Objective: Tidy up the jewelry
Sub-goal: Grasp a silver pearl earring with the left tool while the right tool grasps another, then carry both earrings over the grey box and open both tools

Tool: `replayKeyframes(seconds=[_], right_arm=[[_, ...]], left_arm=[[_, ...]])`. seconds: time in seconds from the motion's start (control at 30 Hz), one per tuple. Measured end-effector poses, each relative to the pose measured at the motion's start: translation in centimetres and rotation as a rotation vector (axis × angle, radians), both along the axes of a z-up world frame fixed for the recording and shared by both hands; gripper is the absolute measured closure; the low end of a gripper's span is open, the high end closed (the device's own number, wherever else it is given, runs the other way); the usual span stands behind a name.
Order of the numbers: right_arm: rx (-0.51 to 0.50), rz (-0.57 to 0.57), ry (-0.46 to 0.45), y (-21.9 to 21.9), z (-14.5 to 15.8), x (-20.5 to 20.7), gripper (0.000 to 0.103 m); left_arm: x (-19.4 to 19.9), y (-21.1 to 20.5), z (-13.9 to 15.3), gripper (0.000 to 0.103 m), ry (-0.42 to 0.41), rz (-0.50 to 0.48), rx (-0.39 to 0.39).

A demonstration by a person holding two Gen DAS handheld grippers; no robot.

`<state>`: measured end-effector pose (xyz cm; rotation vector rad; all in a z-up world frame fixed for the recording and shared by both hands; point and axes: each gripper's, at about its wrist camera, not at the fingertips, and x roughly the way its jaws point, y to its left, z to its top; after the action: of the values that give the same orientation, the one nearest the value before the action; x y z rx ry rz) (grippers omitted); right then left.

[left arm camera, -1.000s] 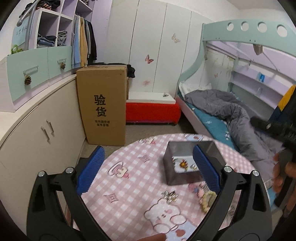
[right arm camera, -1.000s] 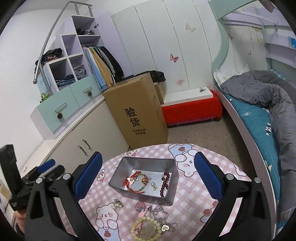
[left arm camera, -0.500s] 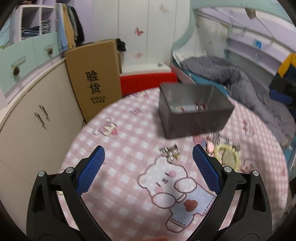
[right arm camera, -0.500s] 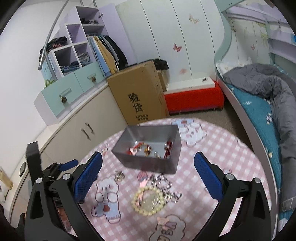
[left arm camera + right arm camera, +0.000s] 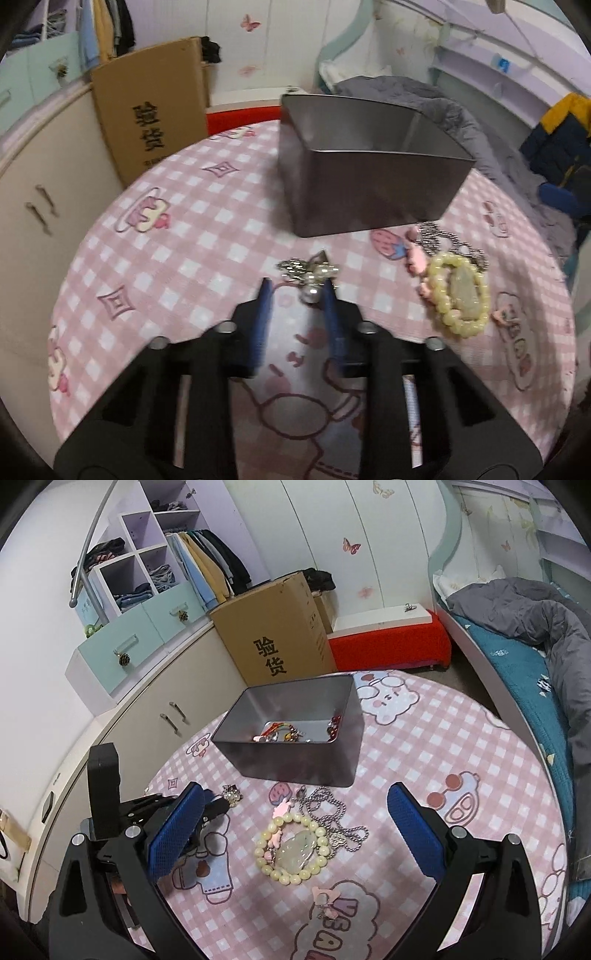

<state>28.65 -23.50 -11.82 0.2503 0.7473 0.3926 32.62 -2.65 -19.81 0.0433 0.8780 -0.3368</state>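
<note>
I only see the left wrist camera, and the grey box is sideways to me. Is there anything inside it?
Observer: Yes. The right wrist view looks down into the grey box. A red cord bracelet lies on its floor, and dark red beads lie at the right end.
Child: Cool! What is the other gripper doing?
Observer: The right gripper is open wide and holds nothing. In its own view it points at the yellow bead bracelet on the cloth, which lies between its two fingers.
</note>
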Motion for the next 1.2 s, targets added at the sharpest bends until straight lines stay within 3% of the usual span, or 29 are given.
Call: replayKeyframes(seconds=[0.07,0.4,0.7,0.77,0.83,1.0,1.1,1.2], right_arm=[[-0.002,0.012,0.006,0.4,-0.2,0.1,0.007],[-0.030,0.086,0.031,2.7,-0.9,-0.2,0.007],[-0.102,0.258,0.038,9.5,-3.1,1.7,0.010],[-0.135,0.289,0.047,11.0,-4.0,2.7,0.020],[-0.167,0.303,0.068,12.0,-4.9,3.8,0.042],[-0.259,0.314,0.060,13.7,-6.8,4.9,0.057],[-0.322,0.327,0.039,14.1,-6.9,4.4,0.092],[-0.314,0.335,0.040,13.4,-6.9,3.9,0.095]], left_arm=[[0.1,0.2,-0.1,0.092,0.012,-0.021,-0.035],[-1.6,2.2,1.4,0.092,-0.015,-0.021,-0.081],[-3.5,5.7,3.2,0.092,-0.053,0.050,-0.089],[-3.6,6.5,3.0,0.092,-0.049,0.077,-0.093],[-3.8,7.0,2.9,0.092,-0.047,0.092,-0.094],[-4.1,7.8,2.9,0.092,-0.047,0.107,-0.096],[-4.1,7.8,2.9,0.092,-0.046,0.111,-0.103],[-4.1,7.6,3.1,0.092,-0.049,0.106,-0.110]])
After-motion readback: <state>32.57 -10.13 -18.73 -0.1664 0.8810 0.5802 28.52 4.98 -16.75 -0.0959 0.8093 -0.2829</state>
